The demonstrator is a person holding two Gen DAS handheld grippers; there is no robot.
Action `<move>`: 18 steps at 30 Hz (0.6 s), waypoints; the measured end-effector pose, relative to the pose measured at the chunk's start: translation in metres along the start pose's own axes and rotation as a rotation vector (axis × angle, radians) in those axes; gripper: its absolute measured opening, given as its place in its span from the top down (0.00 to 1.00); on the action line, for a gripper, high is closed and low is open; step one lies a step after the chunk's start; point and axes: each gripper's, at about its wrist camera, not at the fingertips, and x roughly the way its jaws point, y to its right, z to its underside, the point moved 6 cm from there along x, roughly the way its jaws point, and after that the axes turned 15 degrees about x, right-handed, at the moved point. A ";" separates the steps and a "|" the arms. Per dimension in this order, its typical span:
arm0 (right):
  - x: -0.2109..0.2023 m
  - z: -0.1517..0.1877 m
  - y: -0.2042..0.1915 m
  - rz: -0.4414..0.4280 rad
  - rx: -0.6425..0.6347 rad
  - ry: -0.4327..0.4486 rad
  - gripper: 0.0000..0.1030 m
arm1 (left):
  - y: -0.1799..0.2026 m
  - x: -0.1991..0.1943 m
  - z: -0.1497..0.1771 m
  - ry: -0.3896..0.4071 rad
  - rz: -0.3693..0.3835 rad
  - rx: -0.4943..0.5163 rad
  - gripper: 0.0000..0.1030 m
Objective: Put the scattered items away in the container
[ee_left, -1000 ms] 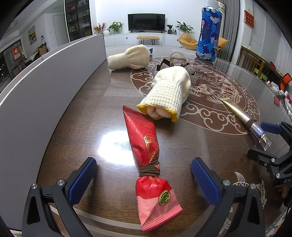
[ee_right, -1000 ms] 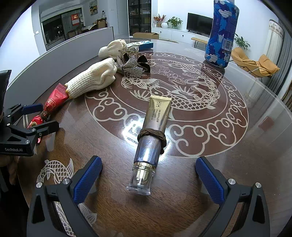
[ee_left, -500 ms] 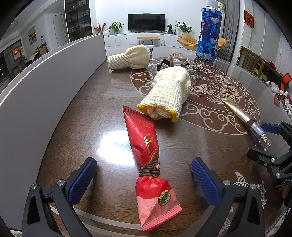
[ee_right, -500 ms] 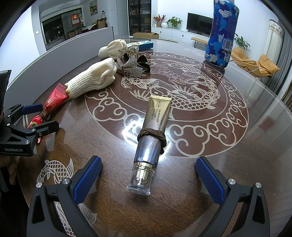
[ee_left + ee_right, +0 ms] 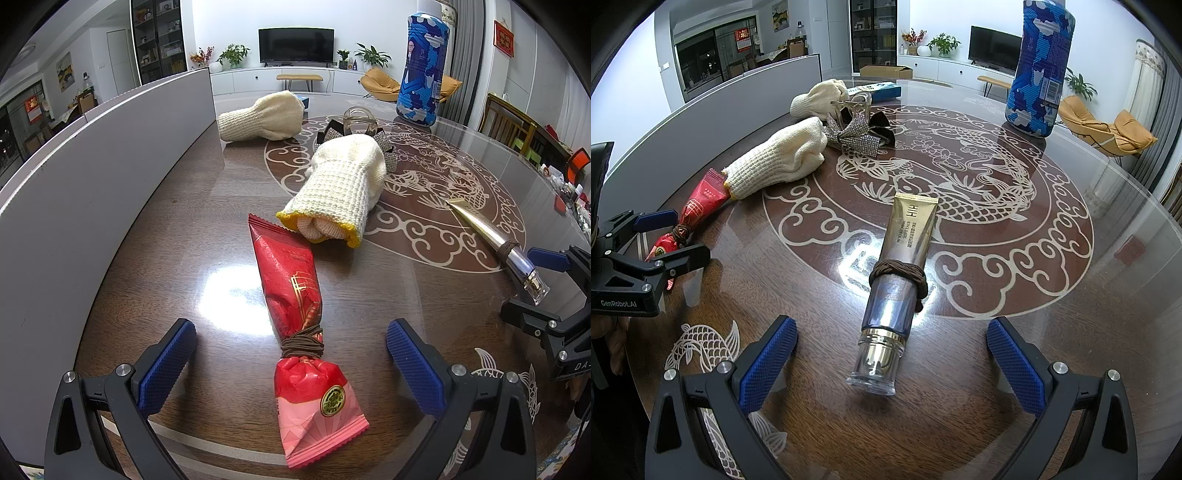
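Note:
A red snack packet (image 5: pixel 299 306) with a brown hair tie around its waist lies between the fingers of my open left gripper (image 5: pixel 291 365), untouched. Beyond it are a cream knitted glove (image 5: pixel 343 192) with a yellow cuff, a second cream glove (image 5: pixel 262 118) and a sparkly bow hair clip (image 5: pixel 857 133). A gold and blue cosmetic tube (image 5: pixel 901 269), also wrapped with a brown hair tie, lies cap toward my open right gripper (image 5: pixel 890 365), not gripped. The tube (image 5: pixel 495 240) also shows at the right of the left wrist view. I cannot tell which object is the container.
A tall blue patterned cylinder (image 5: pixel 1041 66) stands at the far side of the round glass-topped table (image 5: pixel 1071 295). A grey panel (image 5: pixel 92 177) borders the table's left side. A blue flat box (image 5: pixel 879 88) lies behind the far glove. Chairs stand beyond the table.

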 end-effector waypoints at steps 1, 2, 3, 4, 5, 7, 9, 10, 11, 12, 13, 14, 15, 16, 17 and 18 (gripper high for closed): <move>0.000 0.000 0.000 0.000 0.000 0.000 0.00 | 0.000 0.000 0.000 0.000 0.000 0.000 0.00; 0.000 0.000 0.000 0.000 0.000 0.000 0.00 | 0.000 0.000 0.000 0.000 0.000 0.000 0.00; 0.000 0.000 0.000 -0.001 -0.001 0.000 0.00 | 0.000 0.000 0.000 0.000 0.000 0.000 0.00; 0.000 0.000 0.000 -0.001 -0.002 -0.001 0.00 | 0.000 0.000 0.000 0.000 0.000 -0.001 0.00; 0.000 0.000 0.000 -0.001 -0.002 -0.001 0.00 | 0.000 0.000 0.000 0.000 0.000 -0.001 0.00; 0.000 0.000 0.000 -0.002 -0.003 -0.002 0.00 | 0.000 0.000 0.000 0.000 0.000 -0.001 0.00; 0.000 0.000 0.000 -0.003 -0.004 -0.002 0.00 | 0.000 0.000 0.000 0.000 0.000 -0.002 0.00; 0.000 0.000 0.000 -0.003 -0.005 -0.003 0.00 | 0.000 0.000 0.000 0.000 0.000 -0.002 0.00; 0.000 0.000 0.000 -0.003 -0.005 -0.003 0.00 | 0.000 0.000 0.000 0.000 0.000 -0.002 0.00; 0.000 0.000 0.000 -0.004 -0.005 -0.004 0.00 | 0.000 0.000 0.000 0.000 0.000 -0.002 0.00; 0.000 0.000 0.000 -0.004 -0.006 -0.004 0.00 | 0.000 0.000 0.000 0.000 0.000 -0.002 0.00; 0.000 0.000 0.000 -0.004 -0.006 -0.004 0.00 | 0.000 0.000 0.000 0.000 0.000 -0.003 0.00; 0.000 0.001 0.000 -0.005 -0.007 -0.004 0.00 | 0.000 0.000 0.000 0.000 -0.001 -0.003 0.00; 0.000 0.001 0.000 -0.005 -0.008 -0.005 0.00 | 0.000 0.000 0.000 0.000 -0.002 -0.003 0.00; 0.000 0.001 0.000 -0.006 -0.008 -0.005 0.00 | 0.000 0.000 0.000 0.000 -0.002 -0.003 0.00; 0.000 0.001 0.000 -0.006 -0.009 -0.006 0.00 | -0.001 0.000 0.000 0.001 -0.004 -0.004 0.00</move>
